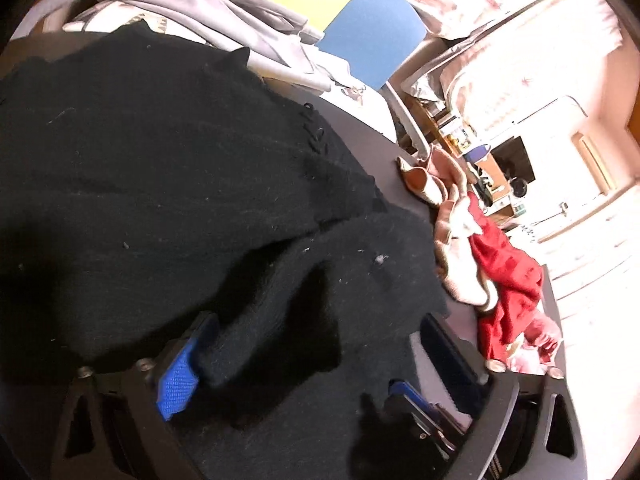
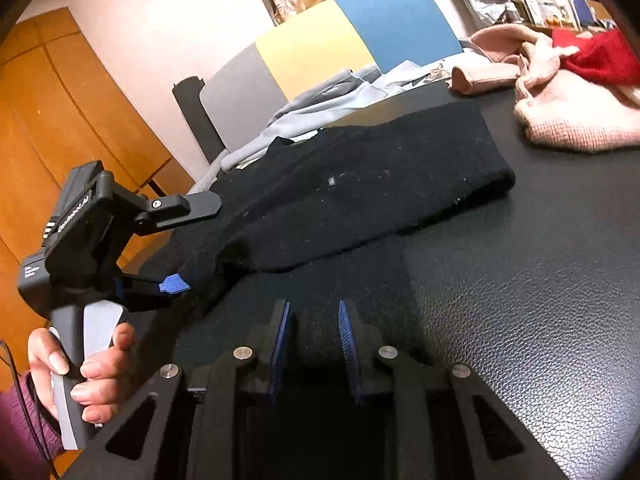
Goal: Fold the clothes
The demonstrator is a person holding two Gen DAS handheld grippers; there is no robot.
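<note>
Table [image 2: 520,280]: dark, leather-grained, chair [image 2: 360,36] behind it.
Black sweater [image 2: 360,184]: spread flat on table, ahead and left of right jaws; in left view draped between left jaws.
Left gripper [image 1: 316,344]: jaws wide apart, fabric bunched against blue pad [image 1: 176,380].
Right gripper [image 2: 312,344]: jaws slightly apart, nothing between, over bare table.
Pink sweater [image 2: 580,120]: far right of right jaws, red garment [image 2: 600,60] on it.
Grey clothes [image 2: 312,116]: beyond sweater.

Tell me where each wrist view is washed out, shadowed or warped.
Left wrist view: the room at the right edge is blown out to white, the black sweater is so dark that its folds barely read, and the frame is slightly soft. Right wrist view: glare sheens the black leather table, shadow pools between the right gripper fingers, and the fisheye bends the chair and the wardrobe.
</note>
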